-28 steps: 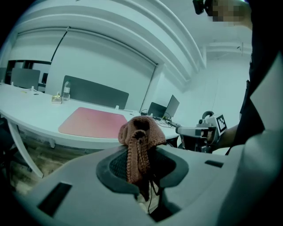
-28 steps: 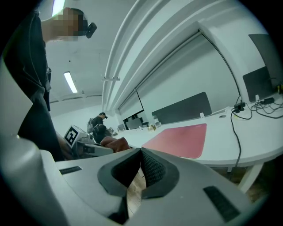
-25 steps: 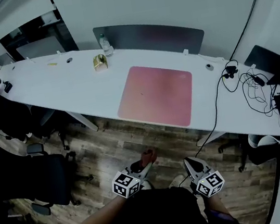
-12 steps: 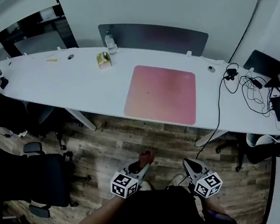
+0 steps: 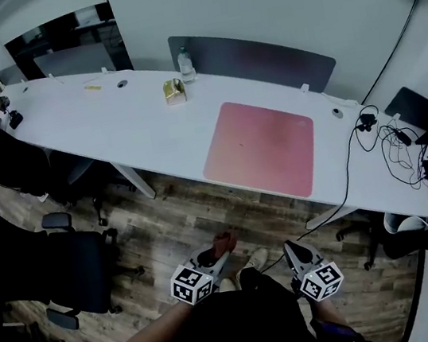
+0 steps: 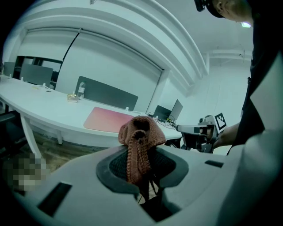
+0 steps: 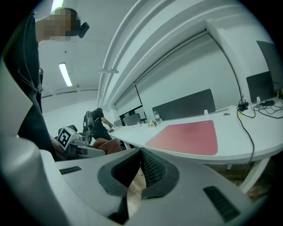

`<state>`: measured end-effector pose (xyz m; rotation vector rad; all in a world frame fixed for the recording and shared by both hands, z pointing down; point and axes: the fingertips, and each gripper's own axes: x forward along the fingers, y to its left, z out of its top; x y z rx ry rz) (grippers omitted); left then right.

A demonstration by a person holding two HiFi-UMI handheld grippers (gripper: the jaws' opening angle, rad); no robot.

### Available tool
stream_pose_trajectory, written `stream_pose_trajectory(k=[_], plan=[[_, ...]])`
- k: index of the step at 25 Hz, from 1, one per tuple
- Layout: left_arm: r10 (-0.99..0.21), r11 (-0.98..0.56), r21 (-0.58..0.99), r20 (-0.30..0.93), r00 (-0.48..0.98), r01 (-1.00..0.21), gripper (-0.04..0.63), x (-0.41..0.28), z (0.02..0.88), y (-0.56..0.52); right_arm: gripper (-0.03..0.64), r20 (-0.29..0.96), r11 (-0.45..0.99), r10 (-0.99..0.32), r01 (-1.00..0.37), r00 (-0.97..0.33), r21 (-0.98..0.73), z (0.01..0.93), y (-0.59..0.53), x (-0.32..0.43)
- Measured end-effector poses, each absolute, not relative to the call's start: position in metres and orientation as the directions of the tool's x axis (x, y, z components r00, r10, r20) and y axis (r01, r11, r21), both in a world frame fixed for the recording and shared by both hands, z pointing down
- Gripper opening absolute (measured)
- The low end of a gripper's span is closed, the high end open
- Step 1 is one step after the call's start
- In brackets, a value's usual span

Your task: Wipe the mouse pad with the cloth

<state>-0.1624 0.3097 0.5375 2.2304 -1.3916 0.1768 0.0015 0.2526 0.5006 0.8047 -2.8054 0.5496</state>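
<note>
Short of the mouse pad (image 5: 259, 148), out over the wooden floor (image 5: 181, 219), both grippers hang close to the person's body in the head view. The pink pad lies flat on the long white worktop (image 5: 110, 122), well apart from them. The left gripper (image 5: 217, 252) points toward the pad with a brownish cloth (image 5: 224, 243) at its tip, and the right gripper (image 5: 291, 252) sits beside it.

From the left gripper view, the jaws are closed on the cloth, a knitted bundle pinched by a narrow hanging strand, with the bulk bunched above the pads. It looks soft, light and floppy, so I'd guess the bunch could wobble or drag loose under pressure; a hold deeper in the bulk would serve better. The pad beyond seems thin and may slide on the smooth worktop.

From the right gripper view, the jaws are pressed together with nothing between them, the pad ahead.
</note>
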Motion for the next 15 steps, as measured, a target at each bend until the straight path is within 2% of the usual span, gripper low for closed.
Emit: stream_pose_trajectory(k=[15], plan=[[-0.802, -0.292, 0.334, 0.425, 0.420, -0.896, 0.091, -0.190, 0.545, 0.227, 0.026, 0.245, 0.817, -0.409, -0.472, -0.879, -0.331, 0.512, 0.154, -0.036]])
